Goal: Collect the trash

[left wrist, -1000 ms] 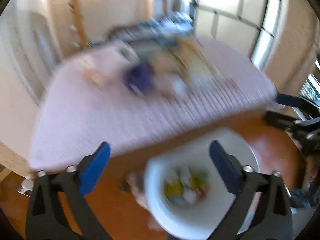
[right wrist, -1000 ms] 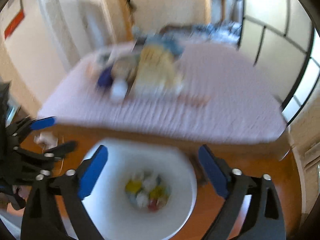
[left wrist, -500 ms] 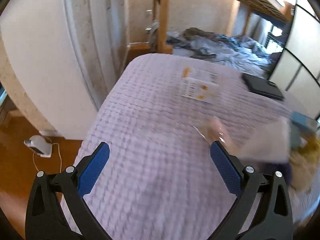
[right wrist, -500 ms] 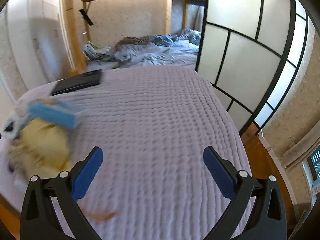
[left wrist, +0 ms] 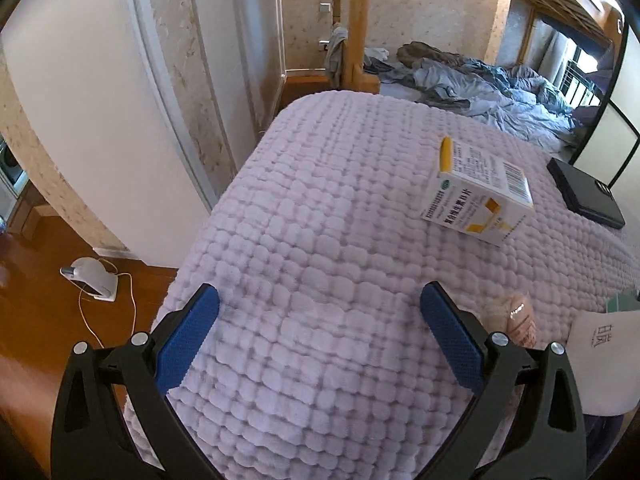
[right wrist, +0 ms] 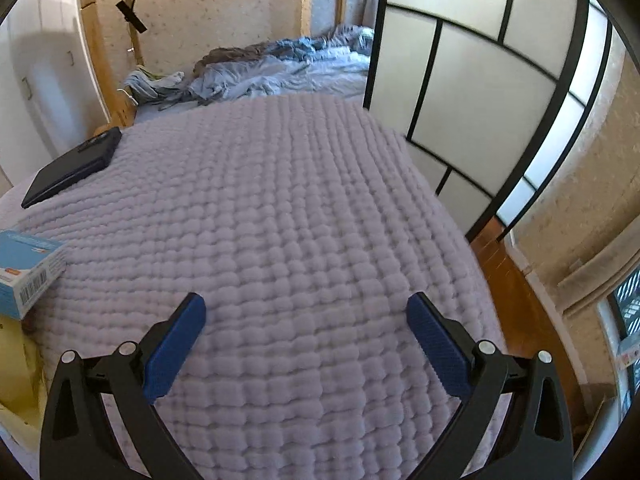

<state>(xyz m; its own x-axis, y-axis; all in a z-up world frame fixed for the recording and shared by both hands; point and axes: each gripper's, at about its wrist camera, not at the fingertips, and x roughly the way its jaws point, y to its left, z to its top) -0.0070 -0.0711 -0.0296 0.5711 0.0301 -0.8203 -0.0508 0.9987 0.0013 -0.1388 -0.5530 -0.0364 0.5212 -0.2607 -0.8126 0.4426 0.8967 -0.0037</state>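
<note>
Trash on the lilac bed cover (left wrist: 320, 208): white-yellow medicine box (left wrist: 478, 196) well ahead of left tongs (left wrist: 318, 308), pinkish wrapper (left wrist: 518, 318) beside their right finger, blue box (right wrist: 26, 266) at left edge of right view. Right tongs (right wrist: 306, 316) over bare cover. Both tongs wide, holding nothing.

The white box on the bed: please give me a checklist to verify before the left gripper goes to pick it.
1. Left gripper open and holding nothing: ok.
2. White box in plain view on the blanket, ahead and to the right: ok.
3. Blanket between gripper and box free of other things: ok.
4. Box apart from the black case: ok.
5. Box empty, so really trash: cannot tell.
6. Right gripper open and empty, over bare blanket: ok.
</note>
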